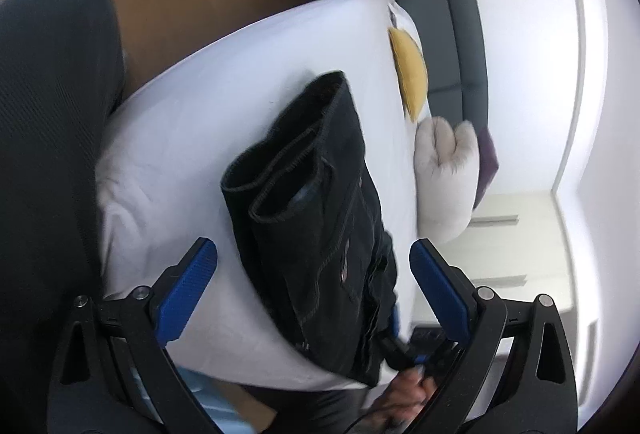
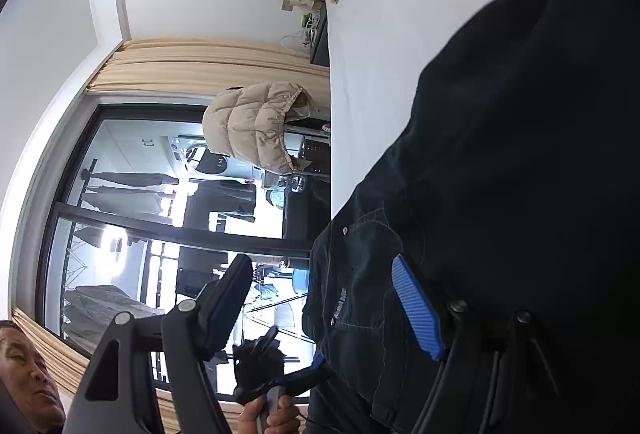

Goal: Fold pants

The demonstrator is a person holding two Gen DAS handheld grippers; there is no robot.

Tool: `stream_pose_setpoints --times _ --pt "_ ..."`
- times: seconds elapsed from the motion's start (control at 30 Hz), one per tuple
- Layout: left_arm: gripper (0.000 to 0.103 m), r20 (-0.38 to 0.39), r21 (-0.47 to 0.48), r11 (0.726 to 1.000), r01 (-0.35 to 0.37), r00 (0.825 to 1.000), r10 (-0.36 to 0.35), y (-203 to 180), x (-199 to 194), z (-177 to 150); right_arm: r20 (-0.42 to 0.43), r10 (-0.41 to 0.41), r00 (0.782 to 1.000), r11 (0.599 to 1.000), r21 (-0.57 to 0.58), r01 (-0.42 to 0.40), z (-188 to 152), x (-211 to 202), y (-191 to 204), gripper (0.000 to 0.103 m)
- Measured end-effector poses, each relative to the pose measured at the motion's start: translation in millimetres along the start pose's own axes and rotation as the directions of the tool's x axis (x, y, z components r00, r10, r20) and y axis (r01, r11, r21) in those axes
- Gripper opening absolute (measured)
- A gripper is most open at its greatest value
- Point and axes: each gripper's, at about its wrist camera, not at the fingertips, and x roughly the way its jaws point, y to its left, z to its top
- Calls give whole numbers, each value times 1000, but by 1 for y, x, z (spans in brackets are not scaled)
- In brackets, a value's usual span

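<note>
Black jeans (image 1: 316, 202) lie folded lengthwise on a white bed (image 1: 192, 138), leg hems toward the far end. My left gripper (image 1: 312, 266) is open, its blue pads (image 1: 188, 290) on either side of the jeans, above them. In the right wrist view the jeans (image 2: 500, 174) fill the right side. My right gripper (image 2: 320, 290) is open at the waistband end, one blue pad (image 2: 416, 306) against the cloth, the other finger (image 2: 224, 306) clear of it. The right gripper's tip also shows in the left wrist view (image 1: 400, 346).
A yellow pillow (image 1: 412, 70) and a pale plush cushion (image 1: 444, 170) lie at the head of the bed by a dark headboard (image 1: 460, 46). A person's dark-clad body (image 1: 52, 154) stands at the left. A large window (image 2: 160, 226) and a beige puffer jacket (image 2: 256, 126) are beyond the bed.
</note>
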Motion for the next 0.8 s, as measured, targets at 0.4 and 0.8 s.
stream_pose_setpoints --times 0.4,0.8 --pt "58 -12 -63 997 53 998 -54 6 15 11 -84 0 996 1000 27 2 0 4 -5 68" --pt "17 -43 104 995 0 999 5 -39 41 4 -238 -176 955 983 5 183 11 45 -12 64"
